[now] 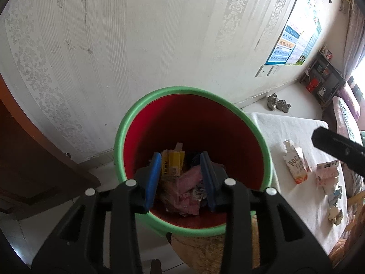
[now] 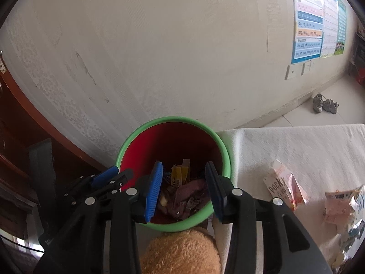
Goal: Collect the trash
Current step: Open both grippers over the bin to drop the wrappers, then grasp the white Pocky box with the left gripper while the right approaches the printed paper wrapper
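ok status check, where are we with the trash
Both hand-held grippers open, empty over the bin: left, right. Wrappers in it. Pocky bag on the table. Nothing in the way.

Each gripper (image 1: 180, 178) (image 2: 186, 189) has black plastic arms, blue ribbed pads (long, flat) and round silver rivets.
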`<state>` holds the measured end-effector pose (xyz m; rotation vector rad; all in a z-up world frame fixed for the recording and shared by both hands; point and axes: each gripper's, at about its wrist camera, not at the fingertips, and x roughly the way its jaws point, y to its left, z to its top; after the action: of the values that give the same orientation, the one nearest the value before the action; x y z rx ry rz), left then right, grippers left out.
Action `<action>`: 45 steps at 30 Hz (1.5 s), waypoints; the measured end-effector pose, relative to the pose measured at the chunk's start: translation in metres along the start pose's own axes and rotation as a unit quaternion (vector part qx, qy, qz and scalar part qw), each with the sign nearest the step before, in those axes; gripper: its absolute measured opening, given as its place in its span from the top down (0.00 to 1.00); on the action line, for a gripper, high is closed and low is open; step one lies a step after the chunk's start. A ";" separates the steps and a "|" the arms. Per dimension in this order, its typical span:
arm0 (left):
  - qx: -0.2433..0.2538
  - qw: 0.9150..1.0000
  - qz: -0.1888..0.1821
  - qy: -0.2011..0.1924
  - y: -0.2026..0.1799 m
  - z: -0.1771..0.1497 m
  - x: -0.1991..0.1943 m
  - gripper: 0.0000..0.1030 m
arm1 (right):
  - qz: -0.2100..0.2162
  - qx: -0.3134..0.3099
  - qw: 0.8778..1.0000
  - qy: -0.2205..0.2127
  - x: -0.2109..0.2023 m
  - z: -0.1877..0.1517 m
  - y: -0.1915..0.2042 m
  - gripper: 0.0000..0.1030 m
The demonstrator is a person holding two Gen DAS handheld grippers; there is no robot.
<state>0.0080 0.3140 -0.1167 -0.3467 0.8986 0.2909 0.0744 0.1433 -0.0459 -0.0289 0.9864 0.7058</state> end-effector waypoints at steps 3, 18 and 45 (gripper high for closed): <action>0.013 1.000 -0.015 0.002 -0.013 -0.004 -0.005 0.67 | -0.009 0.012 1.000 -0.006 -0.014 -0.013 -0.013 0.54; 0.115 0.991 -0.060 0.018 -0.107 -0.038 -0.024 0.67 | -0.213 0.133 0.967 0.041 -0.110 -0.132 -0.223 0.46; 0.129 0.987 -0.063 0.074 -0.246 -0.031 0.067 0.45 | -0.133 0.353 0.925 0.052 -0.120 -0.204 -0.317 0.27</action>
<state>0.1203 0.0850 -0.1461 -0.1850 1.0432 0.0311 0.0558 -0.2355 -0.1598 0.4290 1.2663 0.0715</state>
